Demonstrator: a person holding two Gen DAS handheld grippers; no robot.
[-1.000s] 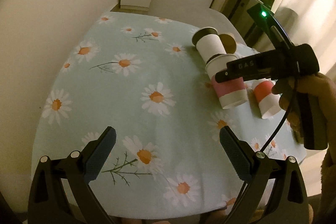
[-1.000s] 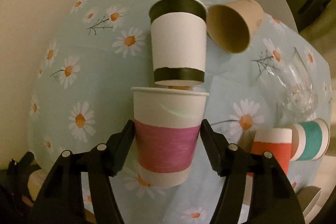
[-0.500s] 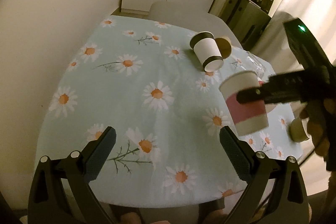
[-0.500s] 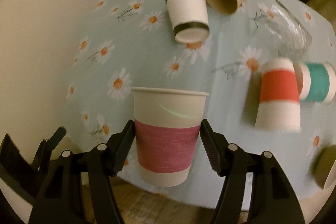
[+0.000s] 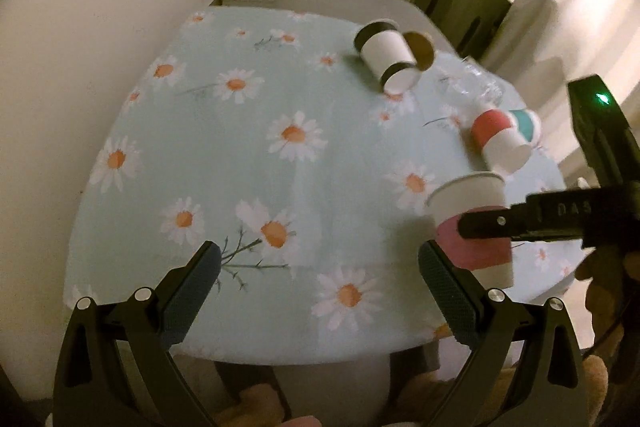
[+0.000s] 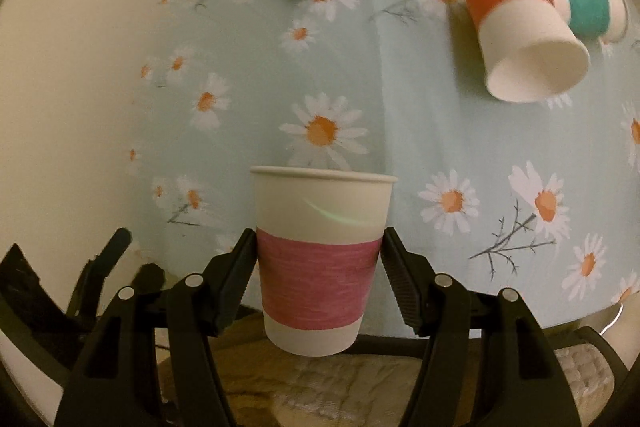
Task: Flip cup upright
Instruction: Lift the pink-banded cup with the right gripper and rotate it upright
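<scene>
The right gripper (image 6: 318, 259) has its jaws clamped on the pink-banded paper cup (image 6: 320, 259), mouth up, held over the near table edge; released here, it might drop off. Only the left view shows the left gripper (image 5: 320, 287), jaws apart and empty.

Dim warm light, fisheye edges — motion blur
</scene>
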